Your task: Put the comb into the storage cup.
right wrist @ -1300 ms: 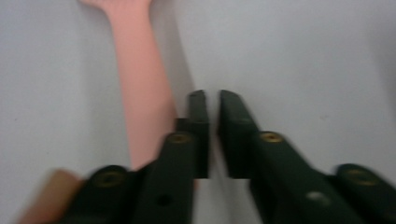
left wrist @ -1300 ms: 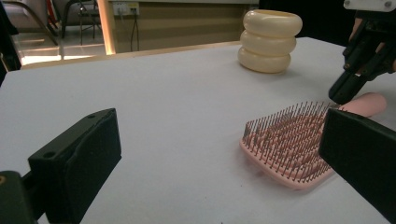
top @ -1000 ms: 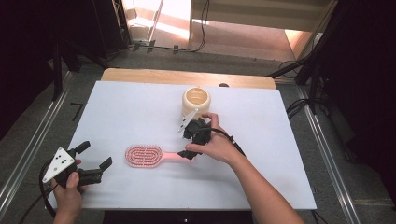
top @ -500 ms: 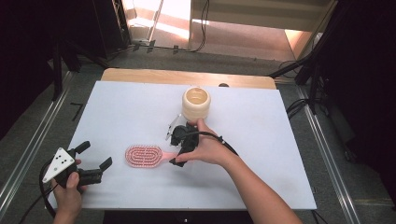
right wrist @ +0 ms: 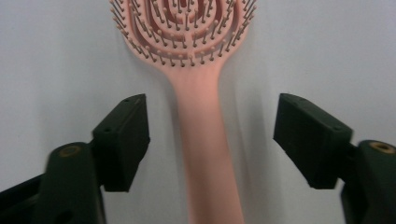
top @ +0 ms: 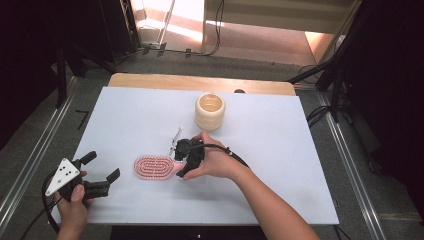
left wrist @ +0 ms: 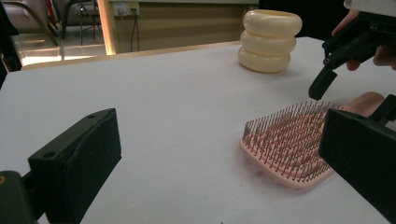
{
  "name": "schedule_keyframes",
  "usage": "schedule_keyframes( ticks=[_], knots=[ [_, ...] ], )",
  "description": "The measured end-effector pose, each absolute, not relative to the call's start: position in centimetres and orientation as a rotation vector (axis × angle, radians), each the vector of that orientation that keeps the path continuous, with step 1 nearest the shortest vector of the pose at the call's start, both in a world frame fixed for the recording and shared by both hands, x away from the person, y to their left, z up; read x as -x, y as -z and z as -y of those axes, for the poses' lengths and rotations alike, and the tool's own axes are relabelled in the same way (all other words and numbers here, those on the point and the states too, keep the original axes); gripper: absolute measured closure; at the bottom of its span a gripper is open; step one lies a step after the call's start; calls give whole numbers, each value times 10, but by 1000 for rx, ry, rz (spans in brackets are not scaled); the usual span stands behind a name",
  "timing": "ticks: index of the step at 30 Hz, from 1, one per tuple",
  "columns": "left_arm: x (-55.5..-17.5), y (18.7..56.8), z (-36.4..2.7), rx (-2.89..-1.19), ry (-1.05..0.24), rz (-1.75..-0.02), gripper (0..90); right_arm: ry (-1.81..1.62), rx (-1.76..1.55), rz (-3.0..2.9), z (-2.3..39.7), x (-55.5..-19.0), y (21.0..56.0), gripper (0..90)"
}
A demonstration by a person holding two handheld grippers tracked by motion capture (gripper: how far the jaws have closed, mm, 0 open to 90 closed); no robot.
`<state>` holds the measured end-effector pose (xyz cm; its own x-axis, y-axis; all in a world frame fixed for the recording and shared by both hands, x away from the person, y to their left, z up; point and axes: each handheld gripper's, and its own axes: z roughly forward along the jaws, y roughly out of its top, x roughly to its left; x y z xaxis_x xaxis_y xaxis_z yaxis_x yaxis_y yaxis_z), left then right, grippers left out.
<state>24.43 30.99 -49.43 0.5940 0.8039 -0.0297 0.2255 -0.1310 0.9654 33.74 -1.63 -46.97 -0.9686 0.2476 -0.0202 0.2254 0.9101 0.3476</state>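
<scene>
The pink hairbrush (top: 156, 167) lies flat on the white bench (top: 300, 150), bristles up, near the front and a bit left of the middle. It has not moved since a second ago. What has moved is my right gripper (top: 182, 159). A second ago it was up by the cream ringed holder (top: 210, 111). Now it has come down and toward me, and it sits over the brush handle.

In the right gripper view, the pink handle (right wrist: 205, 154) runs straight up between my two black jaws. The jaws are wide apart, one on each side, and they do not touch the handle. The round bristle head (right wrist: 183, 28) is at the top of that view.

My right hand (top: 215, 162) wraps around the right gripper from the right side, and my forearm (top: 270, 205) comes in from the bottom right. The gripper points left, toward the brush head. A thin silver thing (top: 176, 139) lies on the bench just behind the gripper; I cannot tell what it is.

My left gripper (top: 100, 170) stays at the front left corner of the bench, held in my left hand (top: 72, 207). Its jaws are wide too, and hold nothing. In the left gripper view I see the brush (left wrist: 289, 144) close by and the cream holder (left wrist: 271, 41) far behind it.
</scene>
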Motion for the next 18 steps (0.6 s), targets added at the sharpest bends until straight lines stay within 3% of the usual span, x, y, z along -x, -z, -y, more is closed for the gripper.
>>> schedule_keyframes(
  ticks=[2,10,13,18],
  knots=[
    [-244,494,-310,-1669,-624,-866,0,-534,-370,-3004,15,-338,471,392],
    [-244,494,-310,-1671,-625,-867,0,-478,-341,-3032,9,-337,477,518],
    [-244,494,-310,-1671,-625,-868,0,-475,-331,-3048,7,-337,477,609],
    [-244,494,-309,-1673,-626,-867,0,-445,-319,-3046,5,-337,477,637]
  ],
)
